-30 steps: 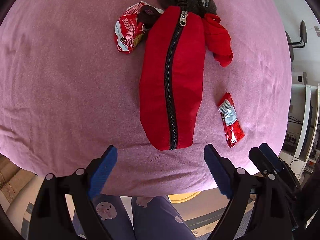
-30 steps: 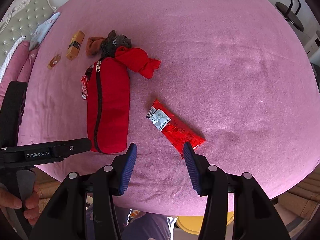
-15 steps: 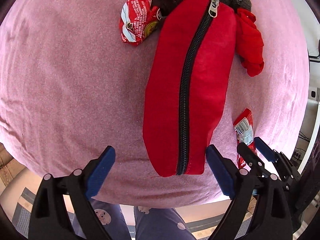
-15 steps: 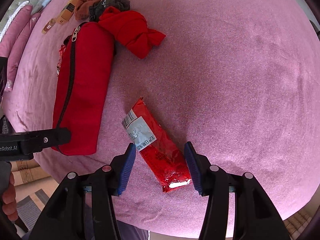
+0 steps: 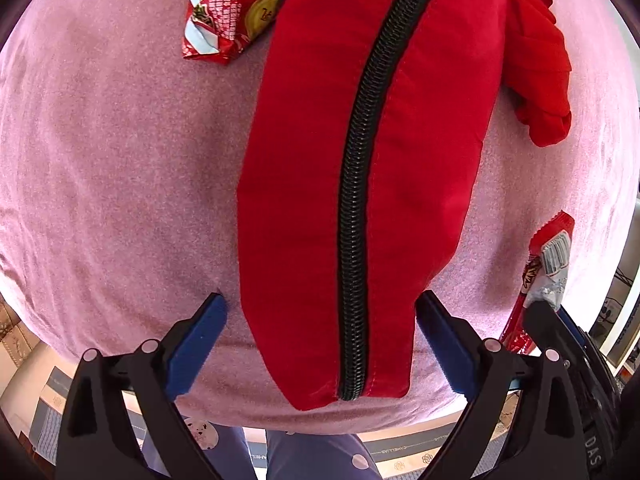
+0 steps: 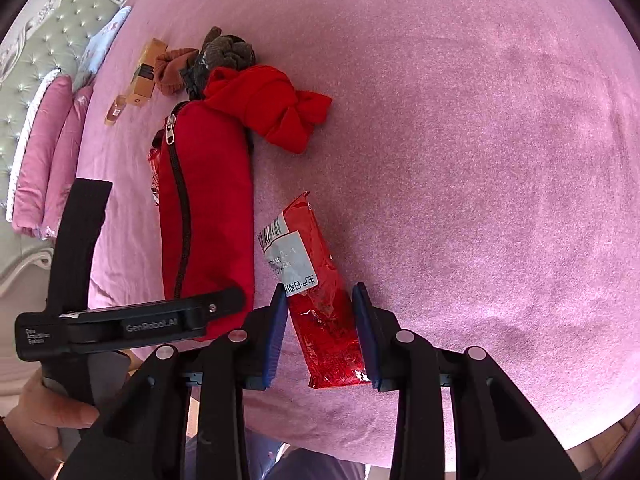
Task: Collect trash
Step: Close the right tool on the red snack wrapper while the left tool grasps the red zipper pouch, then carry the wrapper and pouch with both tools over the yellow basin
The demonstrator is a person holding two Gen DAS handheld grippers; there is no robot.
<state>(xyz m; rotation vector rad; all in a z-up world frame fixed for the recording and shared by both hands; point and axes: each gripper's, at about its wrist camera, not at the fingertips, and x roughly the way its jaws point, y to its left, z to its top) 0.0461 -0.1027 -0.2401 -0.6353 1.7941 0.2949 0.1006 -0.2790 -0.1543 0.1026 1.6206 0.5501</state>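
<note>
The right tongs (image 6: 320,312) pointed steeply down at the pink bed (image 6: 480,160), their blue pads closing on either side of a red snack wrapper (image 6: 316,292) that lay flat just beside the red zipper pouch (image 6: 208,208); the pads did not yet press it. The left tongs (image 5: 320,320) stood spread wide and released, straddling the near end of the pouch with nothing gripped. A second crumpled red wrapper (image 5: 228,12) lay against the pouch's far left side, and a bunched red cloth (image 6: 272,108) rested beside its zipper end.
</note>
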